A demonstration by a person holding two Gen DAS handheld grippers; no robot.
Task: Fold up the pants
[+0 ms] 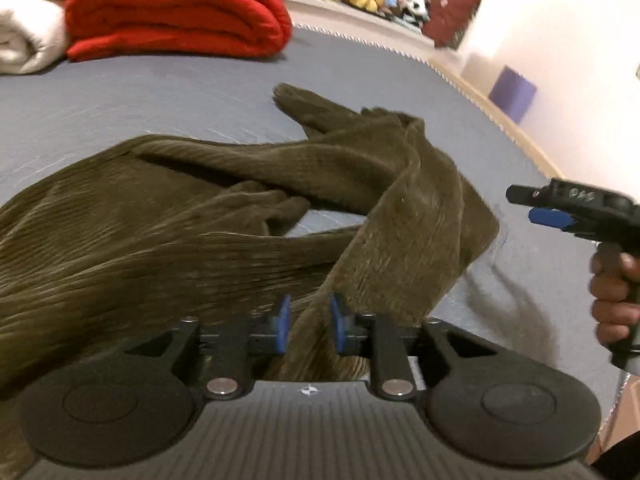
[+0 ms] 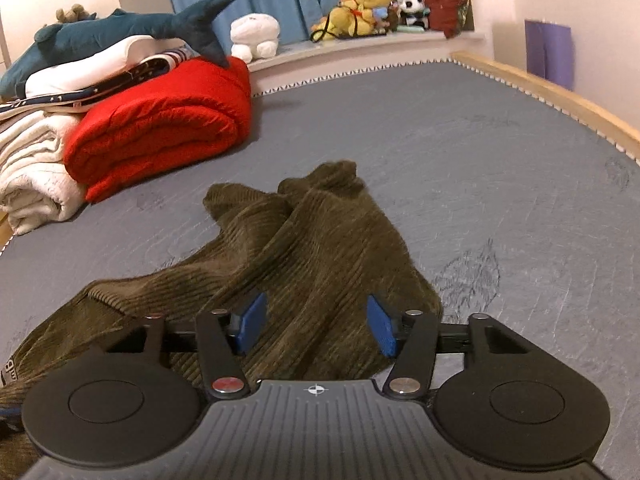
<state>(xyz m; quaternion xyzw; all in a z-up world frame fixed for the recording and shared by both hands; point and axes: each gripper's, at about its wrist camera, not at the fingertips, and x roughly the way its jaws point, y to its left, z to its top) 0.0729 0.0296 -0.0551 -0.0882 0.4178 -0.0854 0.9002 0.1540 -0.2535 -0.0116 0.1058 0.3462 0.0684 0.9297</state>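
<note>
One pair of olive-brown corduroy pants [image 1: 168, 216] lay rumpled on the grey bed [image 2: 480, 160], legs twisted. The left claw [image 1: 308, 326] stood narrowly parted, a fold of leg fabric rising between its pads, contact unclear. The right claw [image 2: 316, 326] gaped half-wide above the cloth, holding nothing.

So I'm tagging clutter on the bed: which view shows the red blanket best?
The right wrist view: the whole folded red blanket shows sharply. The left wrist view shows it blurred, its top cropped.
</note>
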